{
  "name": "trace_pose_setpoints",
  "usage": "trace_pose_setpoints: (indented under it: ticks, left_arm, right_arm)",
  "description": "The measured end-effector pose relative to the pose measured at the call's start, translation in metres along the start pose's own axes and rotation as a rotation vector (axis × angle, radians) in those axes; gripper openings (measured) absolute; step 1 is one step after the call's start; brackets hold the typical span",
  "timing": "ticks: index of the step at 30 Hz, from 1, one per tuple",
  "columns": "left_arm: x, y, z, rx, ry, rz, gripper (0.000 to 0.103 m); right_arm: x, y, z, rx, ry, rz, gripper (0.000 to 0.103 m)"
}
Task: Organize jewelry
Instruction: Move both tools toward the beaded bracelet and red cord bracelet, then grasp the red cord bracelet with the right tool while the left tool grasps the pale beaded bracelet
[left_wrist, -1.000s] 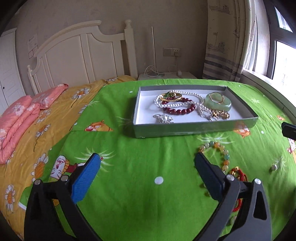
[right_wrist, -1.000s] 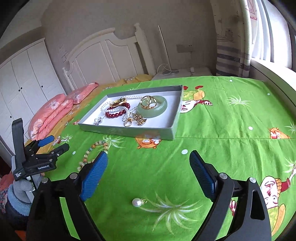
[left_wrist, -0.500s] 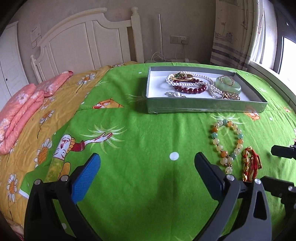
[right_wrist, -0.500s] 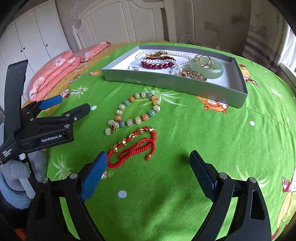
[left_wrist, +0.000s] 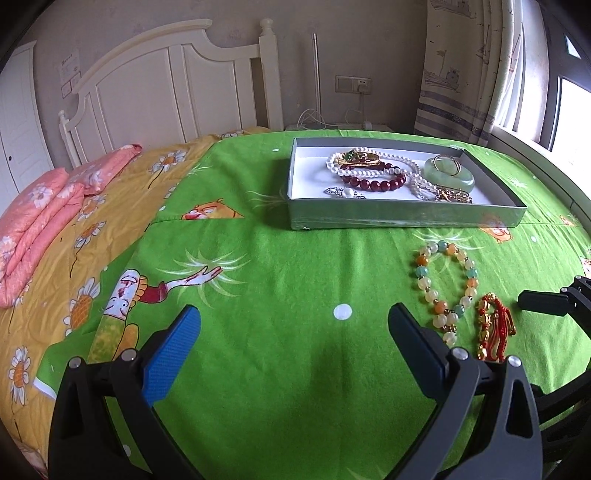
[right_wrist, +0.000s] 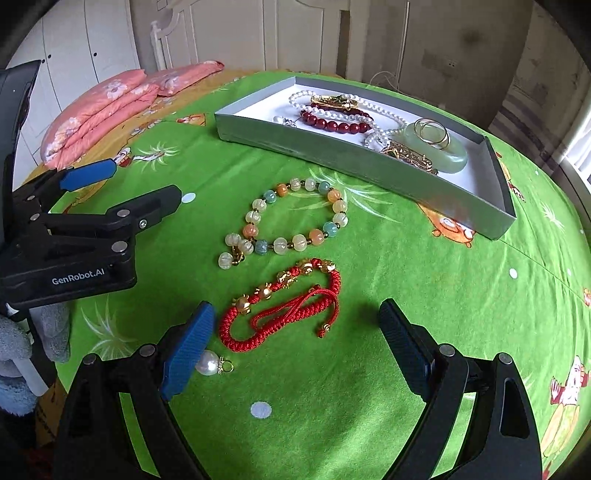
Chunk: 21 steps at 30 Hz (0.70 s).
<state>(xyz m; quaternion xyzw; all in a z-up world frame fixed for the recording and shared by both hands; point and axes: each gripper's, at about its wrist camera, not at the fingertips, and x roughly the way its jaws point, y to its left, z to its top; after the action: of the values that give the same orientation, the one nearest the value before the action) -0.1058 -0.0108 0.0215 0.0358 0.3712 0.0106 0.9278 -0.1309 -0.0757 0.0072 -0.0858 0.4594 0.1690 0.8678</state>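
A grey tray (right_wrist: 369, 164) (left_wrist: 406, 218) on the green bedspread holds pearls, a dark red bead bracelet, gold pieces and a jade bangle (right_wrist: 443, 155). In front of it lie a pastel bead bracelet (right_wrist: 295, 221) (left_wrist: 445, 288) and a red cord bracelet (right_wrist: 284, 306) (left_wrist: 493, 328). A pearl pendant (right_wrist: 208, 363) rests against my right gripper's left finger. My right gripper (right_wrist: 295, 336) stands open over the red cord bracelet, nothing pressed between its pads. My left gripper (left_wrist: 293, 336) (right_wrist: 122, 188) is open over bare cloth, left of both bracelets.
Pink folded pillows (left_wrist: 48, 206) and a yellow flowered quilt (left_wrist: 110, 221) cover the bed's left side. A white headboard (left_wrist: 166, 85) stands behind, a curtain and window (left_wrist: 517, 74) at the right. A gloved hand (right_wrist: 33, 343) holds the left gripper.
My right gripper swung left and down from the bare cloth near the pearl pendant to stand over the red cord bracelet. The left gripper tipped slightly, its view now lower on the bed.
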Motion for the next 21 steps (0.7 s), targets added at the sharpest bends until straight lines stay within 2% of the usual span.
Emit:
trace_pose_setpoints:
  ticks: [5, 6, 7, 9, 21]
  left_arm:
    - [-0.001, 0.001, -0.001, -0.008, -0.007, -0.010, 0.101]
    - [-0.001, 0.002, -0.001, -0.009, -0.008, -0.011, 0.101]
    - [-0.001, 0.002, -0.001, -0.010, -0.008, -0.012, 0.101]
    - [-0.001, 0.002, -0.001, -0.011, -0.007, -0.013, 0.101]
    - [0.003, 0.001, 0.000, -0.009, 0.017, -0.014, 0.101]
  right_arm:
    - [-0.005, -0.008, -0.004, -0.023, -0.017, 0.005, 0.070]
    - [-0.007, -0.010, -0.005, -0.026, -0.024, 0.000, 0.056]
    - [-0.009, -0.013, -0.006, -0.028, -0.035, -0.003, 0.037]
    - [-0.013, -0.018, -0.008, -0.035, -0.046, -0.001, 0.019]
    - [-0.034, -0.049, -0.022, 0.061, -0.130, 0.092, 0.017]
